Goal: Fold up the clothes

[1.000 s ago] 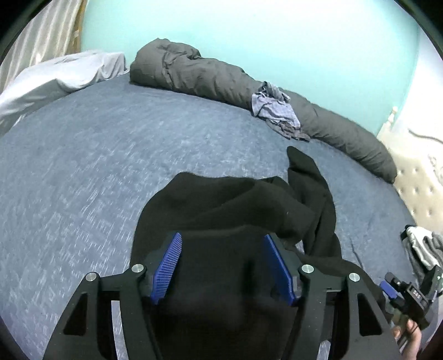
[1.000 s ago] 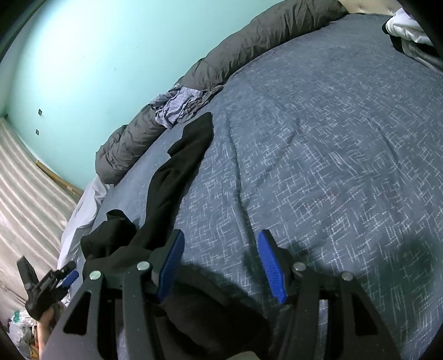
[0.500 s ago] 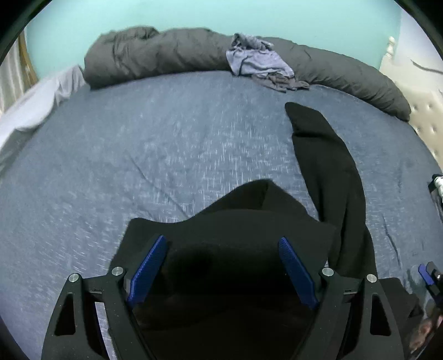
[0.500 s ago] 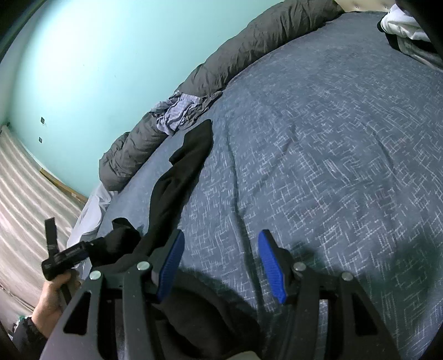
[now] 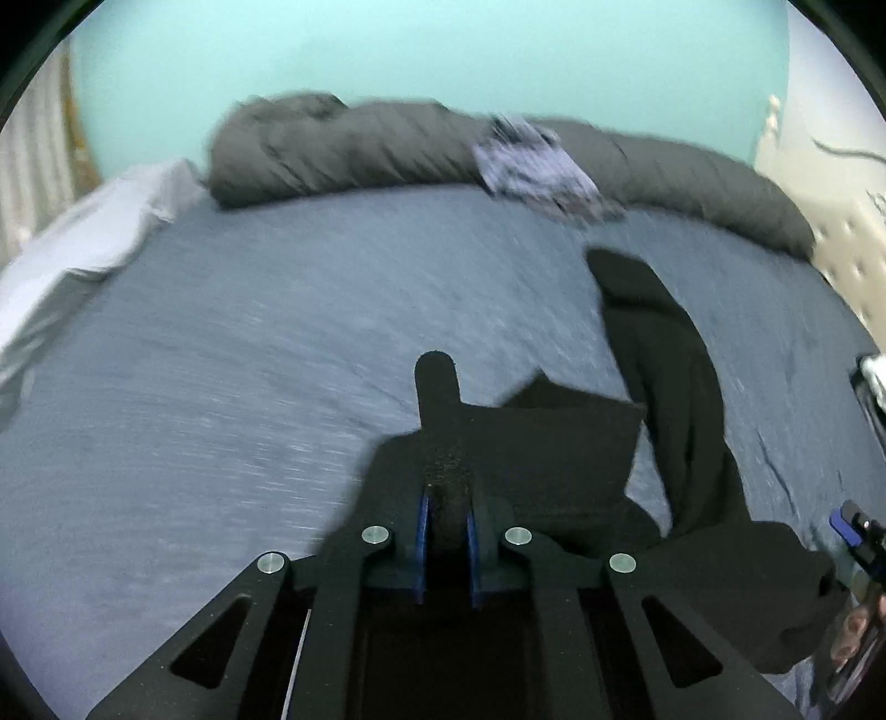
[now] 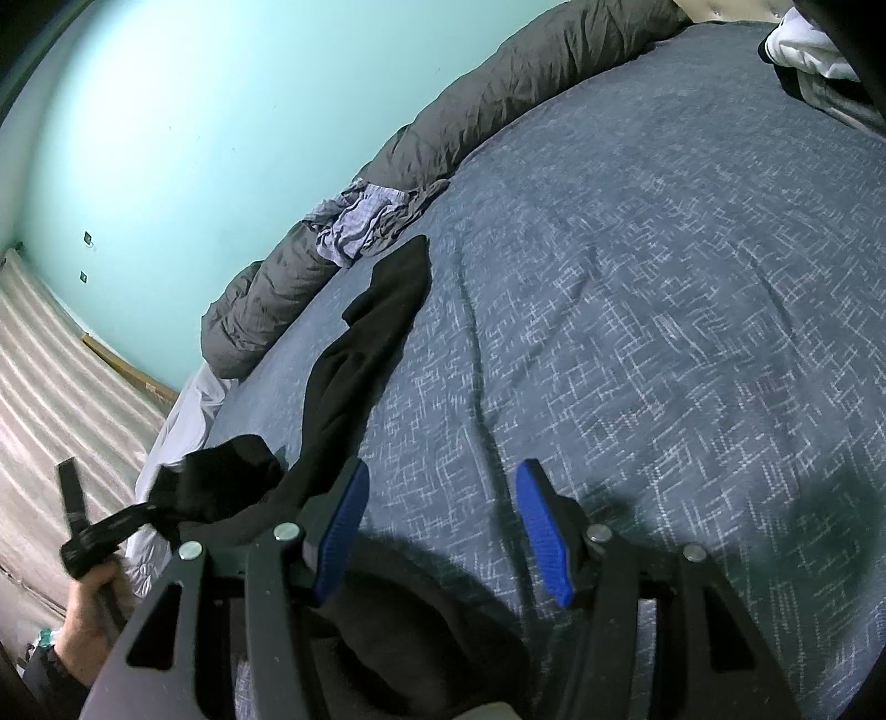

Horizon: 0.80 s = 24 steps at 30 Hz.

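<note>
My left gripper (image 5: pixel 446 531) has its jaws closed on a pinch of the black garment (image 5: pixel 559 443); the cloth rises between the blue pads in a narrow upright tab, so the hold is on an edge or a corner, which I judge is the point from which the piece can be lifted and spread. My right gripper (image 6: pixel 443 526) has its jaws apart with nothing between them; it hangs low over the near part of the garment, and I judge it is placed to take a second hold. The garment lies on the bed (image 6: pixel 664 332), bunched at the near edge; one long black limb (image 6: pixel 382 310), a sleeve or a leg, runs away toward the far side. Surface: a blue-grey woven cover with light flecks and shallow creases. At the far edge lies a rolled grey duvet (image 5: pixel 354 149) with a pale crumpled garment (image 5: pixel 531 160) on it; behind stands a turquoise wall (image 5: pixel 443 50). The left wrist view is blurred.
</note>
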### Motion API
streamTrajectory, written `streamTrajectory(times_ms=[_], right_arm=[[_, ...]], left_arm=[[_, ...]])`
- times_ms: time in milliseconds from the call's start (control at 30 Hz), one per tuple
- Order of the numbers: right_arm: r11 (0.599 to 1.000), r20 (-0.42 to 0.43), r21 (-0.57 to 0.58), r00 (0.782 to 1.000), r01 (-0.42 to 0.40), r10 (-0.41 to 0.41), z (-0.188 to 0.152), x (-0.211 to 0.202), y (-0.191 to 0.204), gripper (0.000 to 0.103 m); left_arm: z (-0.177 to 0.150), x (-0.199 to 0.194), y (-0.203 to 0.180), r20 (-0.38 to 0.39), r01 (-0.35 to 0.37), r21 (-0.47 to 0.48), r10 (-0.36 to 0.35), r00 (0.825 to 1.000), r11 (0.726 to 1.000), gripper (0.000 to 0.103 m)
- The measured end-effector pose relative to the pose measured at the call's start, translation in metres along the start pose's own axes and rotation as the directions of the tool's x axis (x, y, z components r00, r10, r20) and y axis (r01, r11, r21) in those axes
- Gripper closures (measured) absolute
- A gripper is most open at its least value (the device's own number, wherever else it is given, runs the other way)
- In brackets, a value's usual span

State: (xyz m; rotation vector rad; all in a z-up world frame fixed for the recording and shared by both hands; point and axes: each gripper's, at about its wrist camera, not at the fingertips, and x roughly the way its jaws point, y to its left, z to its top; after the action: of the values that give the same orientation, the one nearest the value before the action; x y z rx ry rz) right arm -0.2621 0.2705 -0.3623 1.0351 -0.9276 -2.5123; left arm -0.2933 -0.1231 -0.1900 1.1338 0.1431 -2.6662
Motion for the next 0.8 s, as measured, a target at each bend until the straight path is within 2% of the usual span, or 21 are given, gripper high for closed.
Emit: streamTrajectory(times_ms=[100,267,467,533,667,800], right_arm=[[1.0,0.007,-0.009,1.0,-0.002,0.002,-0.001,-0.002,0.002,0.047],[0.999,0.016,-0.031,1.0,0.019,-0.019,-0.006,-0.001,0.005,0.047],[0.997,0.02,-0.068,1.0,0.025,-0.024,-0.014,-0.008,0.011,0.047],[0.996,0.022,-0.084,0.999,0.028,-0.026,-0.017,-0.011,0.014,0.047],[0.991,0.011,-0.132,1.0,0.026,-0.025,-0.026,-0.015,0.026,0.047],[0.986,-0.065,-0.165,0.998,-0.006,-0.004,-0.038,-0.011,0.037,0.047]], left_arm=[[-0.003,-0.029,0.041,0.044,-0.059,-0.067,0.062,0.997,0.996,0.093],[-0.023,-0.053,0.103,0.034,-0.131,-0.176,0.139,0.99,0.976,0.093],[-0.054,-0.083,0.147,0.06,-0.188,-0.271,0.212,0.975,0.944,0.093],[-0.064,-0.084,0.16,0.045,-0.181,-0.324,0.206,0.977,0.929,0.093],[-0.093,-0.064,0.169,-0.083,-0.172,-0.345,0.153,0.985,0.923,0.092],[-0.119,-0.063,0.168,-0.113,-0.166,-0.339,0.135,0.984,0.926,0.092]])
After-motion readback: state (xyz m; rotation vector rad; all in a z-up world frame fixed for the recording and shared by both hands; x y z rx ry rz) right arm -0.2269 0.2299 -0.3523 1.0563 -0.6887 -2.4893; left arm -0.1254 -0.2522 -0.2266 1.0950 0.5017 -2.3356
